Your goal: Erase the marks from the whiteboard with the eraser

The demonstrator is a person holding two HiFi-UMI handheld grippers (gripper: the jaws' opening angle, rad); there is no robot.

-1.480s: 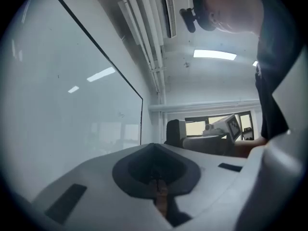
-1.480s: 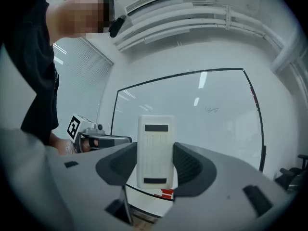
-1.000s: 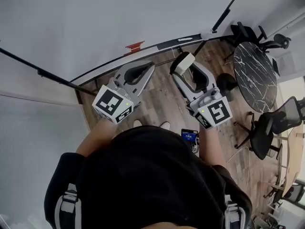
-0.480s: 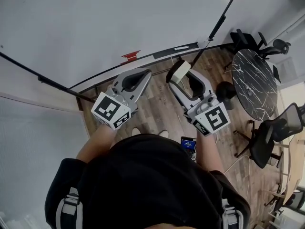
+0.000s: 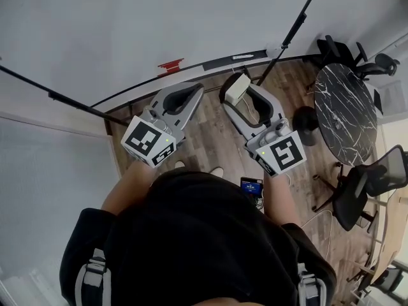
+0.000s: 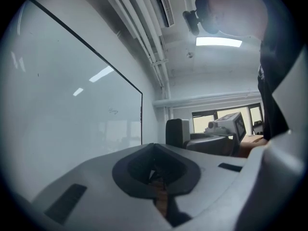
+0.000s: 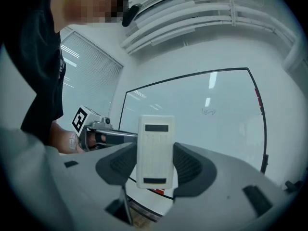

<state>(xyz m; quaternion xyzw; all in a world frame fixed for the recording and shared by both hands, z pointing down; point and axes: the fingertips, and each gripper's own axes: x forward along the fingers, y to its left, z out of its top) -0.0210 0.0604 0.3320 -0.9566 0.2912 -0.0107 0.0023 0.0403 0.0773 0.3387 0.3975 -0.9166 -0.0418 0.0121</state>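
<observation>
The whiteboard (image 5: 159, 24) fills the top of the head view, its black lower edge just beyond both grippers. My right gripper (image 5: 240, 93) is shut on a cream block eraser (image 5: 238, 87), held upright close to that edge. In the right gripper view the eraser (image 7: 155, 150) stands between the jaws of the right gripper (image 7: 154, 165), with the board (image 7: 221, 138) and a small scribbled mark (image 7: 208, 112) behind it. My left gripper (image 5: 186, 97) is shut on nothing. The left gripper view shows the left gripper (image 6: 156, 165), the same mark (image 6: 113, 111) and the eraser (image 6: 176, 132) to the right.
A red object (image 5: 169, 66) sits on the board's lower ledge. A black pole (image 5: 299, 14) slants up at the right. A round black marble table (image 5: 344, 113) and office chairs (image 5: 360, 183) stand on the wooden floor (image 5: 210, 139) to the right.
The right gripper with the eraser has edged slightly left, staying near the board's lower edge. The left gripper has barely moved.
</observation>
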